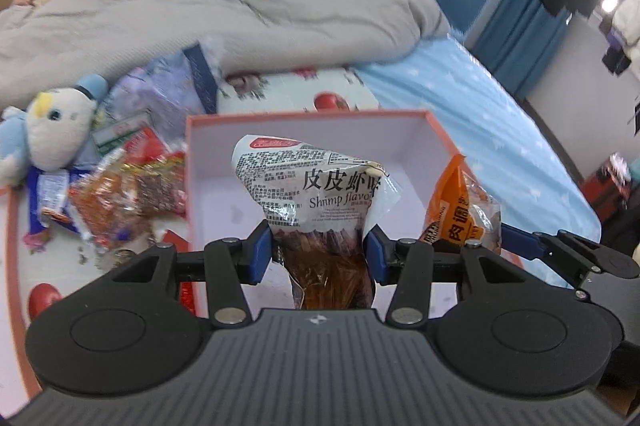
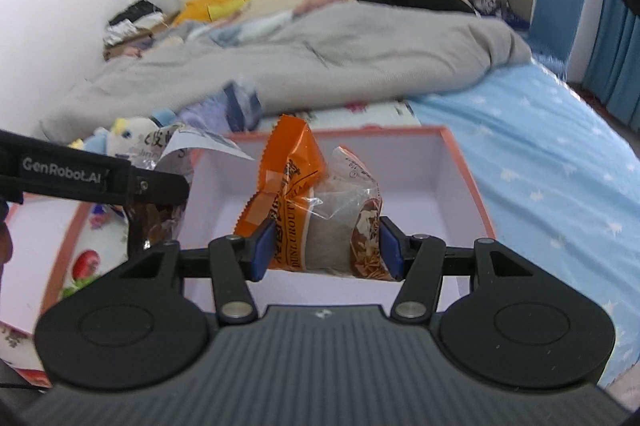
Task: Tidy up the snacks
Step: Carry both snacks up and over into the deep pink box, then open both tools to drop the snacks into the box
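Blue-padded left gripper (image 1: pixel 320 250) clenched on a newsprint-patterned shrimp-flavour snack packet (image 1: pixel 316 193), held up over the open salmon-rimmed box (image 1: pixel 432 141) directly ahead; loose snack packets (image 1: pixel 120 197) and a blue-and-white plush toy (image 1: pixel 52 133) lying off to its left, the right gripper's orange packet (image 1: pixel 460 209) just to its right. Orange meat-snack packet (image 2: pixel 320 218) clamped crosswise between the pads of the right gripper (image 2: pixel 326 246), likewise above the same box (image 2: pixel 460 161), with the left gripper (image 2: pixel 160 185) and its shrimp packet (image 2: pixel 188 145) close on the left and a grey quilt (image 2: pixel 320 65) heaped well beyond.
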`<state>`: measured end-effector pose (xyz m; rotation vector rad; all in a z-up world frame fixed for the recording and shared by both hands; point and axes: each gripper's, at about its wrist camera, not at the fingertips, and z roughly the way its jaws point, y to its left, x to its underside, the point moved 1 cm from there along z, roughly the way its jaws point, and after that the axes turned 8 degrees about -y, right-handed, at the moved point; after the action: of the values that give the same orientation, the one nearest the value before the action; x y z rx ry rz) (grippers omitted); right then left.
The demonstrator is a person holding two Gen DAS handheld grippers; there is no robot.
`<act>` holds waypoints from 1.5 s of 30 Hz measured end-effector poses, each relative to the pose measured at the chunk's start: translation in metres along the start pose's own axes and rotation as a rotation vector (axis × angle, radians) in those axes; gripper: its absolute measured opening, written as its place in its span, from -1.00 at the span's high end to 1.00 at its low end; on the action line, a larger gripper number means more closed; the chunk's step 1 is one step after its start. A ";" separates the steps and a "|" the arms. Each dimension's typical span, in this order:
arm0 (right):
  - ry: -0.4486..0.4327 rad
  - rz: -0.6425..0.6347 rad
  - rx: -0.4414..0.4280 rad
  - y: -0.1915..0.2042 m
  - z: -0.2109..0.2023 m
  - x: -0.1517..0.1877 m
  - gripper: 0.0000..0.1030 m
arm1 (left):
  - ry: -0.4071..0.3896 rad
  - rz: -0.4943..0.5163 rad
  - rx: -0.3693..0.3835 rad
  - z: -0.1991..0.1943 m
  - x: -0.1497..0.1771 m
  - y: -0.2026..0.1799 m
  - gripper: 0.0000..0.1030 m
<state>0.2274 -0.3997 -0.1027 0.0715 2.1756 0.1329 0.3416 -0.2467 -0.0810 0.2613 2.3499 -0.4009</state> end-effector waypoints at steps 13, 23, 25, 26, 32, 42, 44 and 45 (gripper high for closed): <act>0.130 0.042 0.019 -0.030 0.046 0.034 -0.12 | 0.135 0.026 -0.002 0.078 0.013 0.001 -0.06; 0.124 0.062 0.015 -0.031 0.037 0.031 -0.33 | 0.115 0.029 -0.008 0.058 0.011 0.002 -0.40; 0.106 0.077 0.003 -0.030 0.029 0.029 -0.33 | 0.095 0.035 -0.003 0.047 0.009 0.001 -0.40; 0.096 0.083 0.004 -0.028 0.023 0.028 -0.33 | 0.084 0.041 0.000 0.040 0.007 0.000 -0.40; 0.033 0.078 0.012 -0.015 -0.007 0.018 -0.33 | 0.019 0.056 0.018 -0.001 0.004 -0.006 -0.40; -0.077 0.072 0.025 0.008 -0.060 0.005 -0.33 | -0.071 0.067 0.039 -0.069 0.011 -0.002 -0.39; -0.091 0.069 0.026 0.014 -0.068 0.004 -0.33 | -0.086 0.067 0.044 -0.081 0.013 -0.001 -0.40; -0.100 0.069 0.026 0.017 -0.073 0.003 -0.33 | -0.093 0.068 0.046 -0.087 0.014 0.000 -0.40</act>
<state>0.1657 -0.3877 -0.0621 0.1644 2.0755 0.1372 0.2765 -0.2144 -0.0310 0.3365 2.2366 -0.4257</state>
